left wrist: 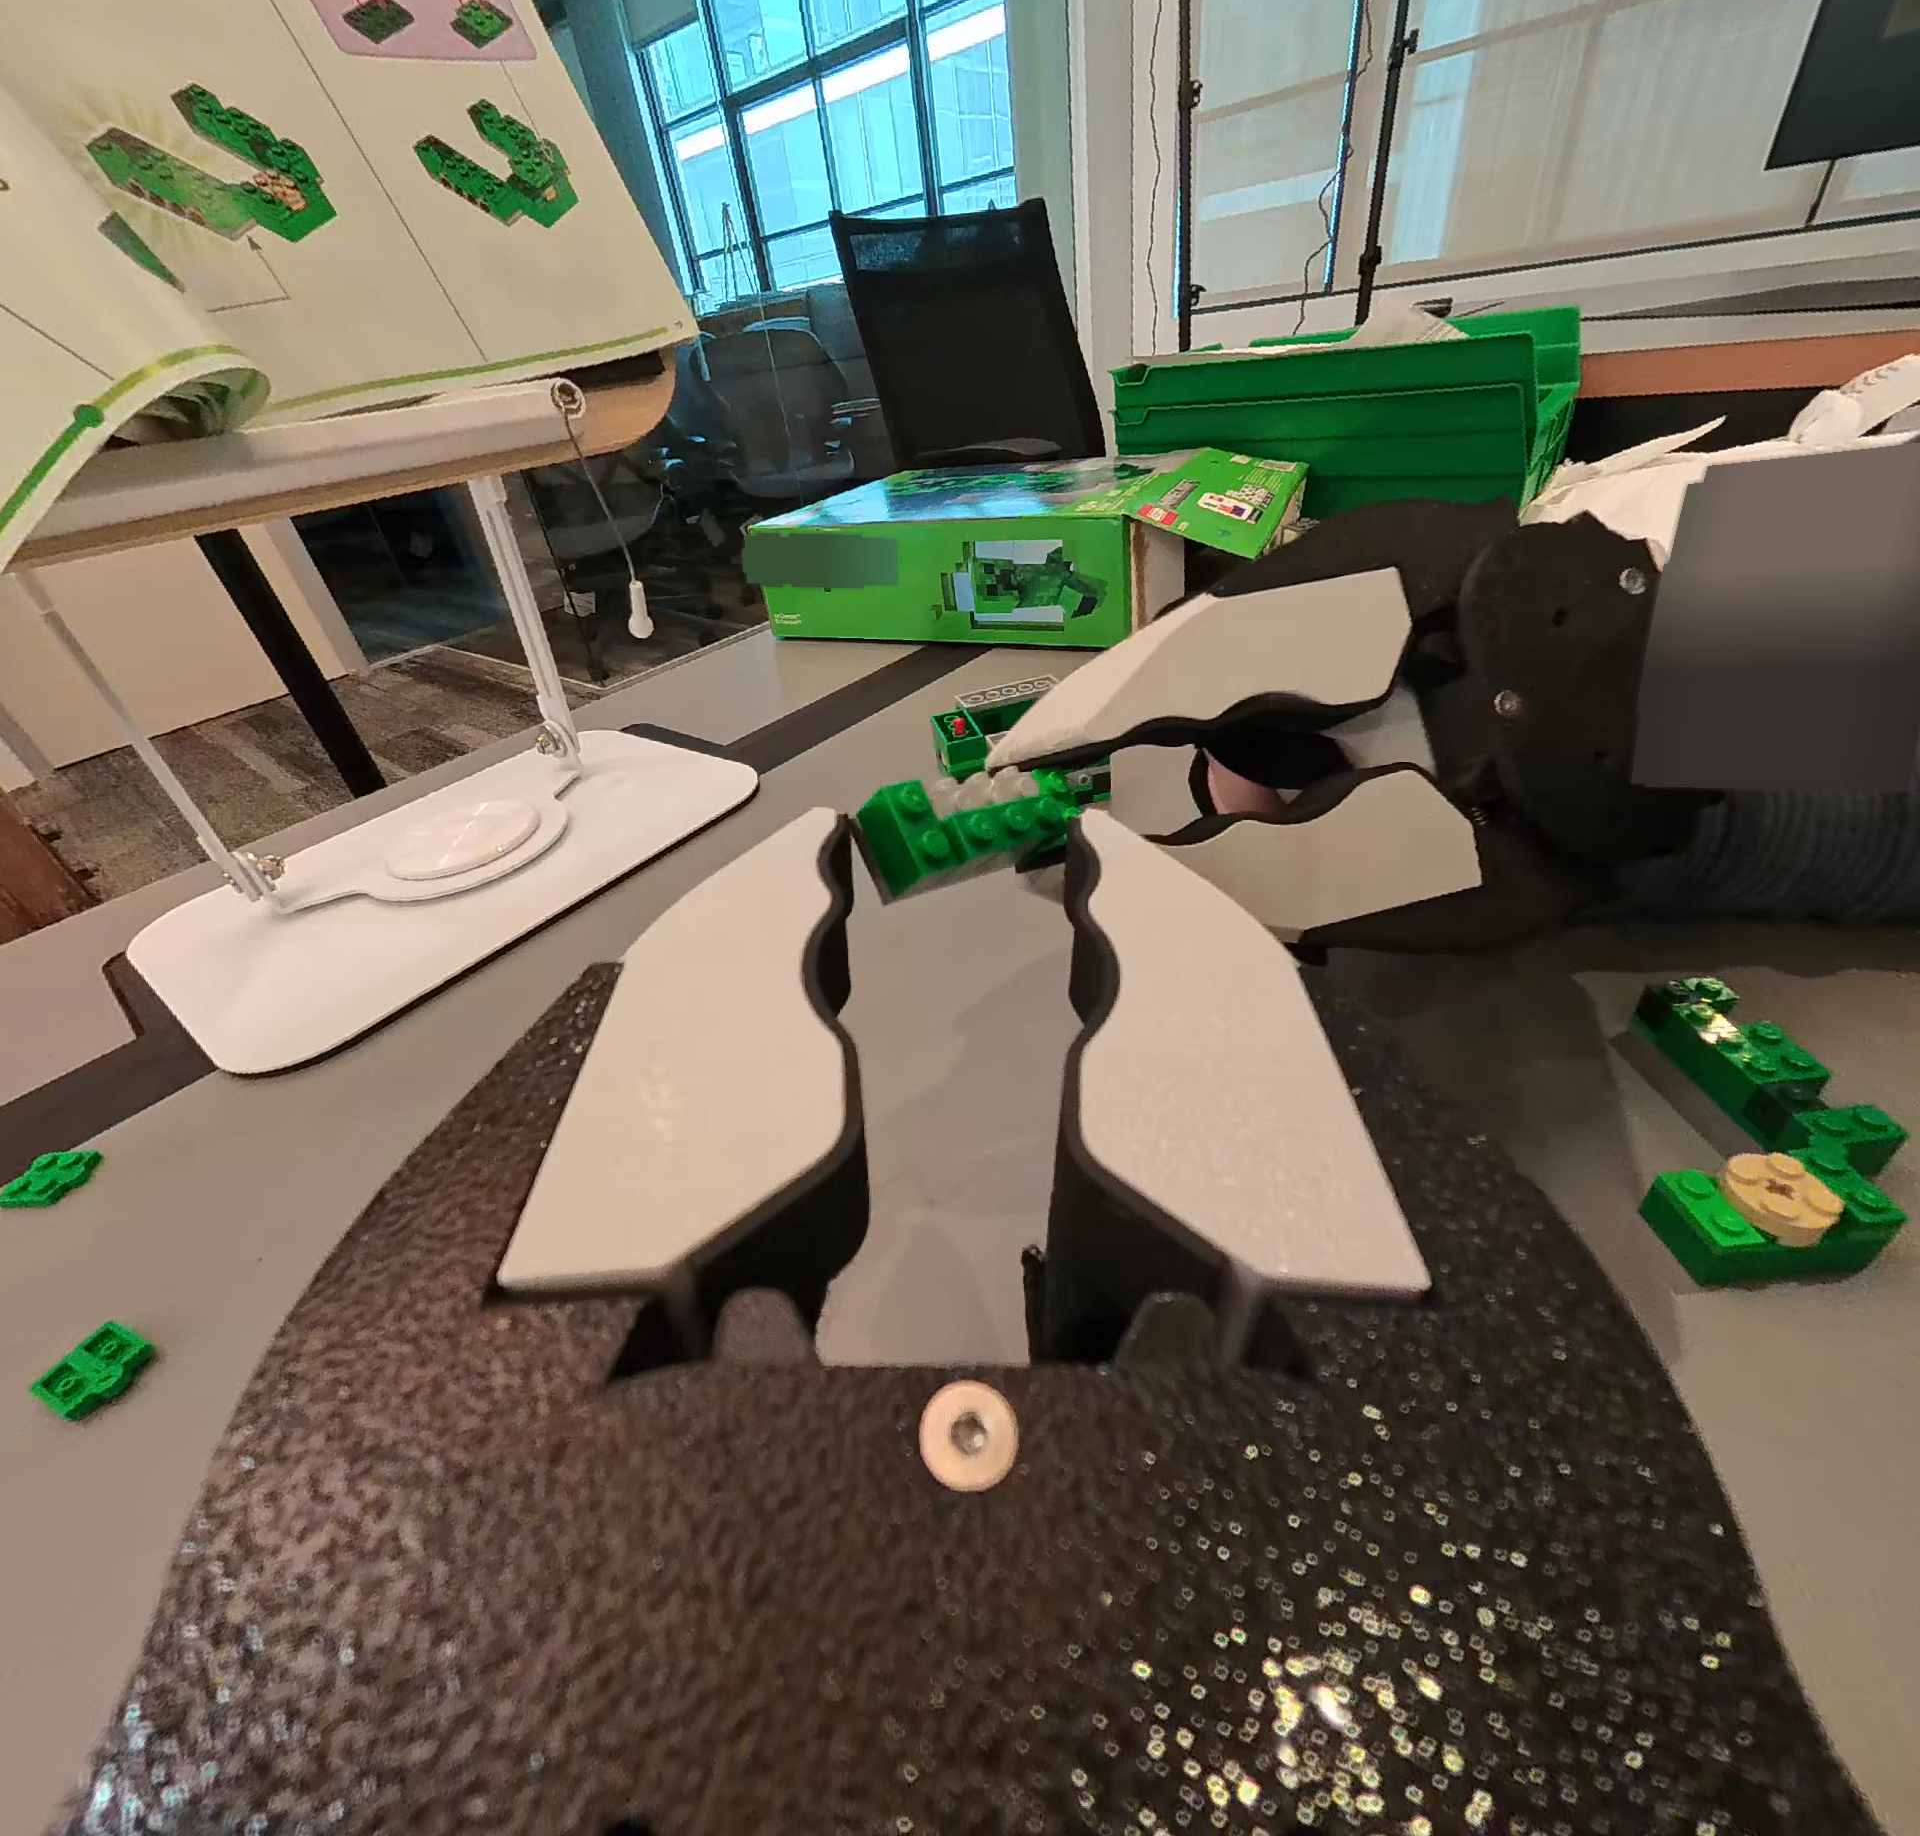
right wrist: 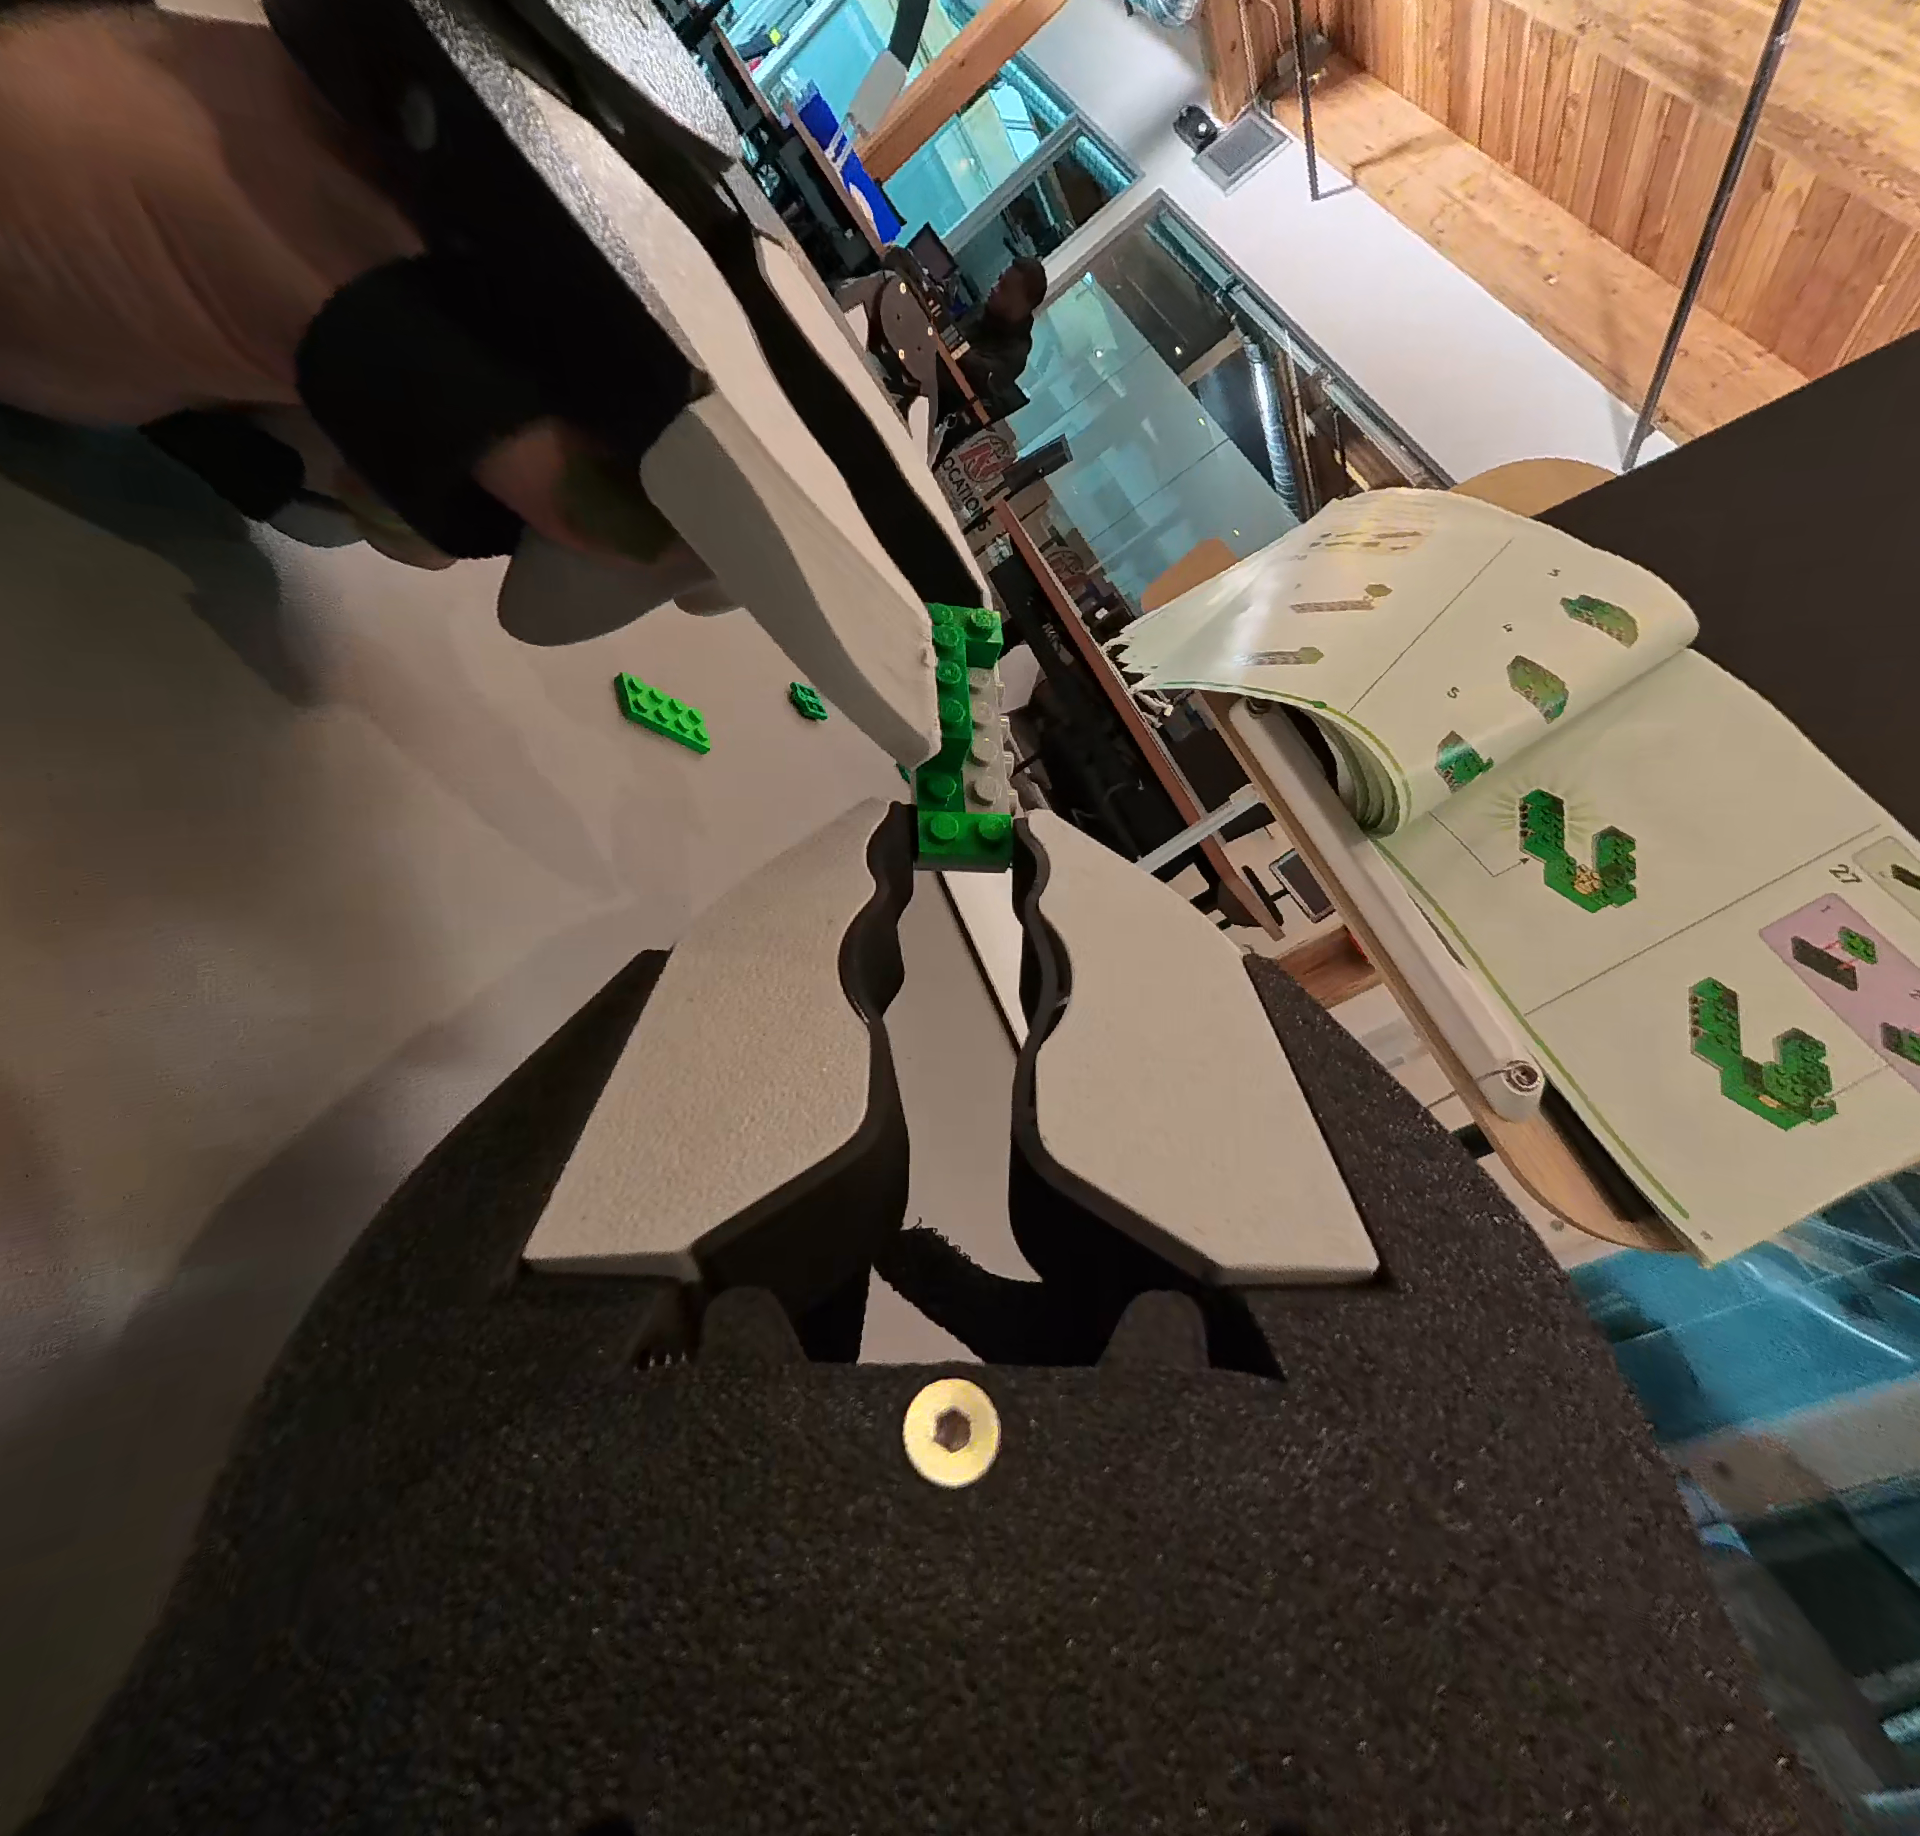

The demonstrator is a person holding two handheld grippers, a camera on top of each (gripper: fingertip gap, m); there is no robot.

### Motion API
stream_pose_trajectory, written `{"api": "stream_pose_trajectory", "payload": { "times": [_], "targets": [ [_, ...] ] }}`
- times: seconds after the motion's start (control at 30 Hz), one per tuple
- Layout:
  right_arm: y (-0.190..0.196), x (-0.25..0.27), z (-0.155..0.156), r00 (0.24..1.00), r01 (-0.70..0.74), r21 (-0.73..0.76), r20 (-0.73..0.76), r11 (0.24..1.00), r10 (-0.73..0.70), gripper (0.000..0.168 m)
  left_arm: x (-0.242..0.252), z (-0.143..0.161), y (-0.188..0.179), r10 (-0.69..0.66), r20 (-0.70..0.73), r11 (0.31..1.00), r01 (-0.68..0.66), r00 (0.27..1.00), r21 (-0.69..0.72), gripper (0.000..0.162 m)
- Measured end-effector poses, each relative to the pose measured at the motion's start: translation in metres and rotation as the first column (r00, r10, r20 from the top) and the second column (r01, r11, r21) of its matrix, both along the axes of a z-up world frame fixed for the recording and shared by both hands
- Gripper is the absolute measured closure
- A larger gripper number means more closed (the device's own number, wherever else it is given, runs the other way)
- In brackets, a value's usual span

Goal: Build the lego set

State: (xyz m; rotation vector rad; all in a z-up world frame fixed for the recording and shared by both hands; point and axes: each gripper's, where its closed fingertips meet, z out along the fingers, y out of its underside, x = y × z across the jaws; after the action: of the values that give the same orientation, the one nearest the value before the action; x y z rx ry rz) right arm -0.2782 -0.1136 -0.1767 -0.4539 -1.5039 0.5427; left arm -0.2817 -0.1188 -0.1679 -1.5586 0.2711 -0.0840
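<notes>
Grey table (left wrist: 312,1215), green printed box (left wrist: 935,581); both tongs (left wrist: 961,841) (right wrist: 961,841) clamped on one green brick assembly (left wrist: 961,830).

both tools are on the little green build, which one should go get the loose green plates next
Left, probably. The small green plates lie beside the left tool, while the right tool reaches in from the opposite side and can hold the green build.

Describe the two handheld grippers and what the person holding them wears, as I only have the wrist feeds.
Both look alike: the left gripper and right gripper have flat pale grey fingers with wavy black inner pads, on a rough black speckled body with one round metal screw. No cables show. The person wears black gloves and a dark grey sleeve.
</notes>
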Motion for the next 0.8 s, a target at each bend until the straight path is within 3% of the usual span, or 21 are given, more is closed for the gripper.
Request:
{"api": "stream_pose_trajectory", "payload": {
  "times": [0.27,0.37,0.43,0.8],
  "targets": [
    [0.0001,-0.0002,-0.0003,1.000,0.003,0.006,0.000,1.000,-0.003,0.151,-0.0004,-0.0002,-0.0001,0.003,-0.003,1.000,-0.003,1.000,-0.006,0.123],
    [-0.0014,-0.0007,-0.0032,1.000,0.000,0.026,0.011,1.000,-0.001,0.151,-0.0008,-0.0001,0.0008,0.016,-0.012,1.000,-0.017,1.000,-0.004,0.116],
    [-0.0027,-0.0007,-0.0032,1.000,0.004,0.049,0.007,0.999,-0.005,0.151,-0.0008,-0.0017,0.0010,0.018,-0.018,1.000,-0.018,1.000,-0.015,0.122],
    [-0.0021,-0.0010,-0.0051,1.000,-0.003,0.037,0.011,0.999,0.003,0.147,-0.0056,-0.0015,-0.0001,0.036,-0.011,0.999,-0.036,0.999,-0.021,0.123]
  ]
}}
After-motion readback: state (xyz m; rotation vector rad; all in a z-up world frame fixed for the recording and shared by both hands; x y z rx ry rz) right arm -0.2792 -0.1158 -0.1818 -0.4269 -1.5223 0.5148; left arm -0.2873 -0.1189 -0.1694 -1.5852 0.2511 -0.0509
